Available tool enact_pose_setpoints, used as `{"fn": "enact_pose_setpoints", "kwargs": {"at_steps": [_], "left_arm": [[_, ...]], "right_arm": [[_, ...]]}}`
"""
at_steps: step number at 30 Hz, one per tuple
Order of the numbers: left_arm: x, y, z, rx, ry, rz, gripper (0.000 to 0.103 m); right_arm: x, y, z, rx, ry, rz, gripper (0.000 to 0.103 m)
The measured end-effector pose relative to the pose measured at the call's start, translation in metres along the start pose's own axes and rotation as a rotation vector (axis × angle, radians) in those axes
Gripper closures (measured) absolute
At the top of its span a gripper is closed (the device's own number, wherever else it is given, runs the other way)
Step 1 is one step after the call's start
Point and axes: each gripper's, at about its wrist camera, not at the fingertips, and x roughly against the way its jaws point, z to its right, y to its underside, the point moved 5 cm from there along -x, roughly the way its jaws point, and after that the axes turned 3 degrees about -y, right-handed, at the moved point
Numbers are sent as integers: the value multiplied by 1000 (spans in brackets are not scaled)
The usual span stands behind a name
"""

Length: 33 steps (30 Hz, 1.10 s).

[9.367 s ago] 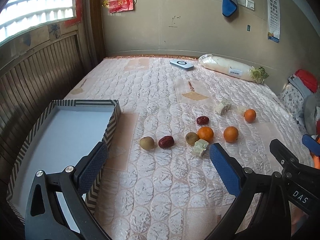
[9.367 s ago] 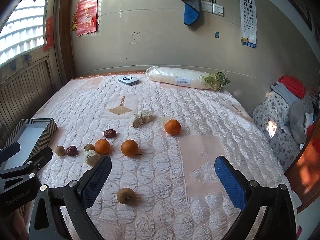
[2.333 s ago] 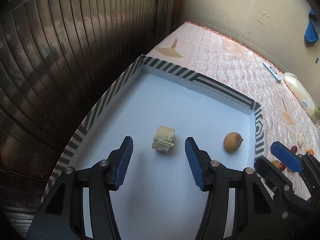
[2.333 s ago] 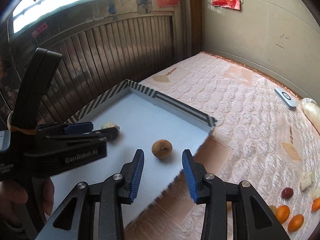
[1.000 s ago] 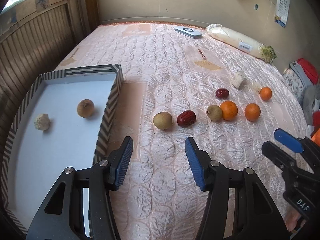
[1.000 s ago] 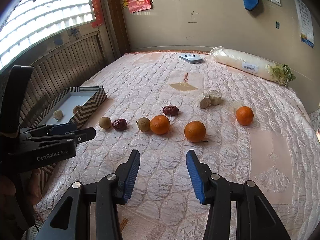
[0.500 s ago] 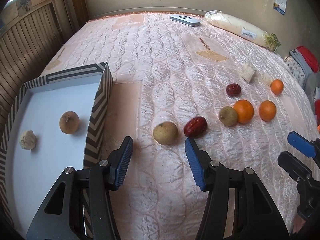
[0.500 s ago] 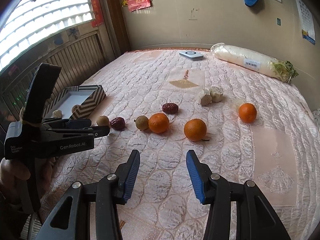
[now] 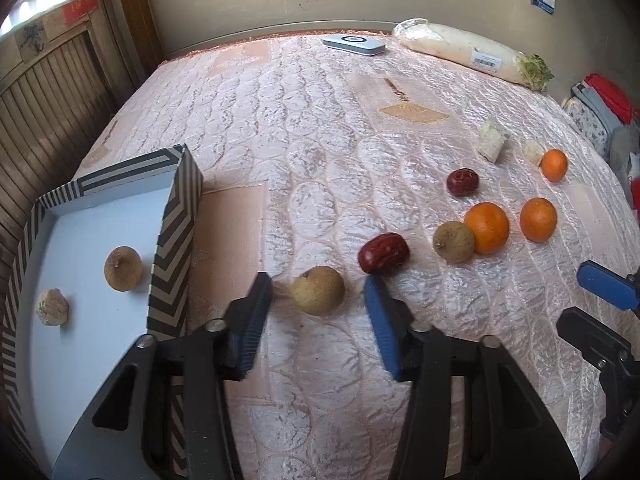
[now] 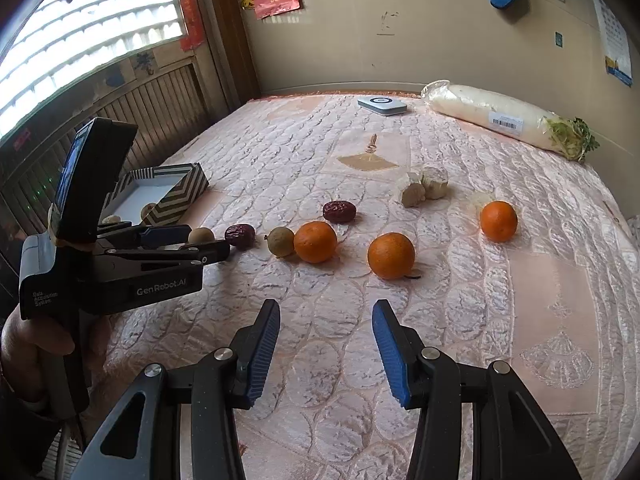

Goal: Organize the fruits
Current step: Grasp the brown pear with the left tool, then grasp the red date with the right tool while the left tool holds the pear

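My left gripper (image 9: 318, 300) is open, its fingertips on either side of a brown round fruit (image 9: 317, 290) on the pink quilted bed, not touching it. A red date (image 9: 383, 253) lies just right of it, then a second brown fruit (image 9: 454, 241) and three oranges (image 9: 486, 227). The striped box (image 9: 172, 232) at left holds a brown fruit (image 9: 123, 268) and a pale lump (image 9: 51, 307). My right gripper (image 10: 326, 328) is open and empty, hovering above the bed in front of the oranges (image 10: 391, 255). The left gripper (image 10: 192, 242) also shows in the right wrist view.
A second red date (image 9: 462, 182) and pale lumps (image 9: 493, 143) lie farther back. A wrapped white radish (image 9: 464, 53) and a small white device (image 9: 353, 44) lie near the wall. Wooden panelling runs along the left of the bed.
My left gripper has moved forward and down from beside the box until its fingers flank the brown fruit. The right gripper has stayed nearly still.
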Motion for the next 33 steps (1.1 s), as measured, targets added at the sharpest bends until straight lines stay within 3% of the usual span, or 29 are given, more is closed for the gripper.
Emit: {"fn": "enact_pose_setpoints", "kwargs": {"at_steps": [2,3,20,30,33], "left_arm": [[2,0,3,-13,2,3,77],[2,1,4,-20,-1,5,79],[27,13,-16,77,-4,23,79],[52,22,-45,166,-12,45,79],[57,25,-51,174,-10,51,79]], "right_arm": [[-1,0,1,-1,2,-2,57],[-1,0,1,-2,2,-3,57],[-20,-2,-25,32,-55,-32,57],[-58,-22,-67,76,-151,-63,57],[-73,-28,-74,96,-142,-82,57]]}}
